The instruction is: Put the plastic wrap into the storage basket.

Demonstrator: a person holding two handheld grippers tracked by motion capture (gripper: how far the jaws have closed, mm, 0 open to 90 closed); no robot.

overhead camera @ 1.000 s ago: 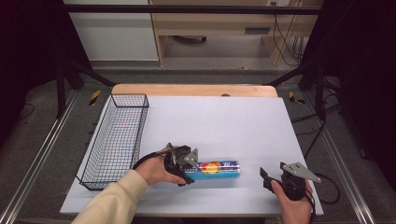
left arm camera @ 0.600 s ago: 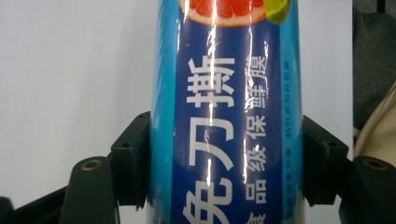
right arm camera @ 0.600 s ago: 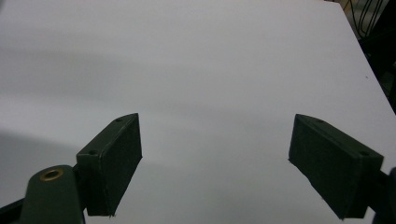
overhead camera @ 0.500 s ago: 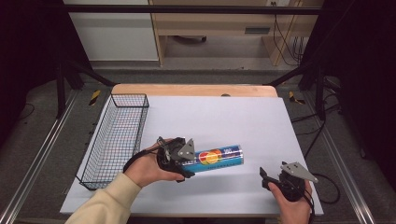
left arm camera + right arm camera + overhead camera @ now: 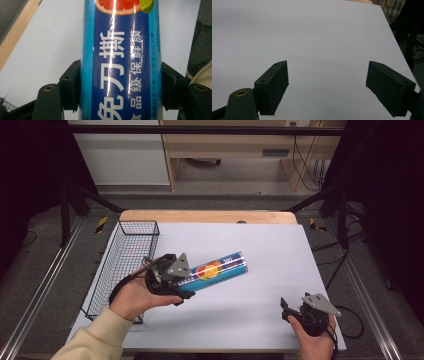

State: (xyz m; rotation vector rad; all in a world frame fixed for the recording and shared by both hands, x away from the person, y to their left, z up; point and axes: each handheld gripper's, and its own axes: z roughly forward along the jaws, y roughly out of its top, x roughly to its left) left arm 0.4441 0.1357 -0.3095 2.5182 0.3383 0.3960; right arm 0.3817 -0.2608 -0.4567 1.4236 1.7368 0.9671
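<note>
A long blue cling-film roll [image 5: 216, 270] with a fruit picture and white lettering hangs above the white table [image 5: 280, 250], slanting up to the right. My left gripper [image 5: 186, 282] is shut on its near end. In the left gripper view the roll [image 5: 120, 50] runs up between the two black pads [image 5: 72, 87], which press on its sides. My right gripper [image 5: 285, 307] rests low at the table's front right. Its jaws have just been closing a little, but in the right gripper view that gripper [image 5: 328, 87] stands open over bare table with nothing between its pads.
A black wire basket [image 5: 137, 223] stands along the table's left side, close beside my left hand. A wooden strip [image 5: 210, 216] borders the far edge. Metal rails and cables run on the floor at both sides.
My left hand has lifted the roll off the table and carried it slightly away from me and to the left, its far end tipping upward. The right hand has stayed in place.
</note>
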